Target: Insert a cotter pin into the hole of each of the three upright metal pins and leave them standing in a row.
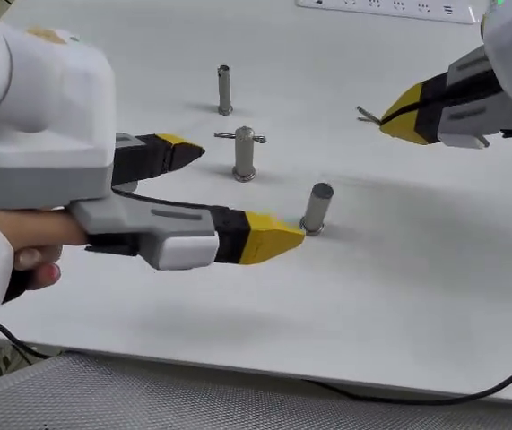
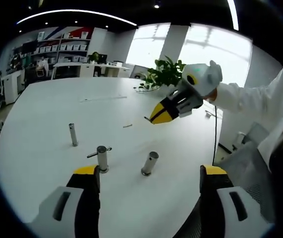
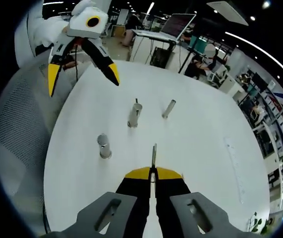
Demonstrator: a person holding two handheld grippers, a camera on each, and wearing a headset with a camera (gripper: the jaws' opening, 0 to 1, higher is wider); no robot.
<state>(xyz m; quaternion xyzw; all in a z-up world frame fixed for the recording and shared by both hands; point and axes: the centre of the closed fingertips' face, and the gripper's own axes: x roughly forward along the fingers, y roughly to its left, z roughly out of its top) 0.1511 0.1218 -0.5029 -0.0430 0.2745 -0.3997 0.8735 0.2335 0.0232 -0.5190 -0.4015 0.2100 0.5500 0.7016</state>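
The left tool (image 1: 247, 193) gapes wide; across from it the right tool (image 3: 152, 174) pinches a cotter pin (image 3: 154, 154), likely light and slippery, best held at its head.

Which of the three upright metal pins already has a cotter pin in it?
The middle pin: a cotter pin sticks out both sides near its top. The nearest pin and farthest pin show none.

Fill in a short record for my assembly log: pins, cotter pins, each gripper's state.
table: white, three upright metal pins in a row
middle pin: fitted cotter pin through it
near pin: no cotter pin visible
far pin: too small to tell
left gripper: open, empty
right gripper: shut on held cotter pin, above the table
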